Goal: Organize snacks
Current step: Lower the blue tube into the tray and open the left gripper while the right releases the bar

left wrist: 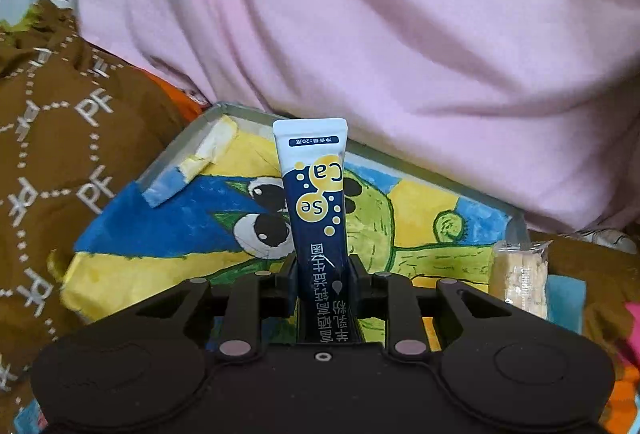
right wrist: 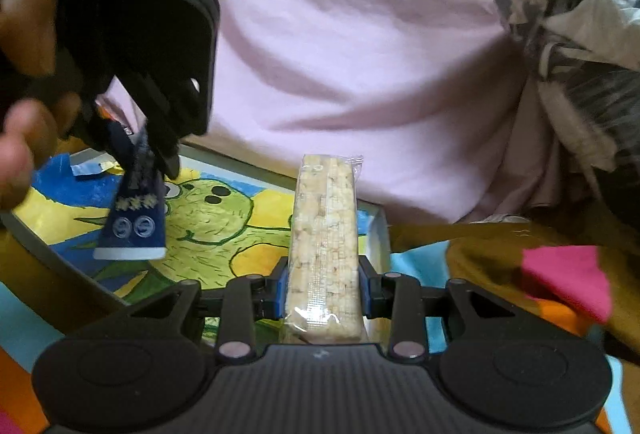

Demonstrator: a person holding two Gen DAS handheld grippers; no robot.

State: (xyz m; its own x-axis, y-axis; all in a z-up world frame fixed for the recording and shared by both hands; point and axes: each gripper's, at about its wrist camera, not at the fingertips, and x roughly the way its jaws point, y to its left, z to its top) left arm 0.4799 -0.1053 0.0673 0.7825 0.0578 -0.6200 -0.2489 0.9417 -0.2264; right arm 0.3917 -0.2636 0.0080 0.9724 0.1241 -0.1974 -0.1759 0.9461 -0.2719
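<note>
My left gripper (left wrist: 322, 266) is shut on a dark blue stick sachet (left wrist: 314, 186) with yellow "Ca" and "Se" circles, which stands up between the fingers. Under it lies a shallow tray (left wrist: 160, 218) with a painted green cartoon creature on its bottom. In the right wrist view the same left gripper (right wrist: 156, 154) holds the sachet (right wrist: 136, 218) above the tray (right wrist: 208, 222). My right gripper (right wrist: 323, 274) is shut on a rice cracker bar (right wrist: 324, 218) in a clear wrapper, over the tray's right end. The bar (left wrist: 520, 274) also shows at the right of the left wrist view.
A pink cloth (left wrist: 400, 34) rises right behind the tray. Brown patterned fabric (left wrist: 60, 154) lies on the left. A plastic-wrapped bundle (right wrist: 568, 14) sits at the upper right and a magenta piece (right wrist: 568, 278) at the right. A person's hand (right wrist: 20, 138) holds the left gripper.
</note>
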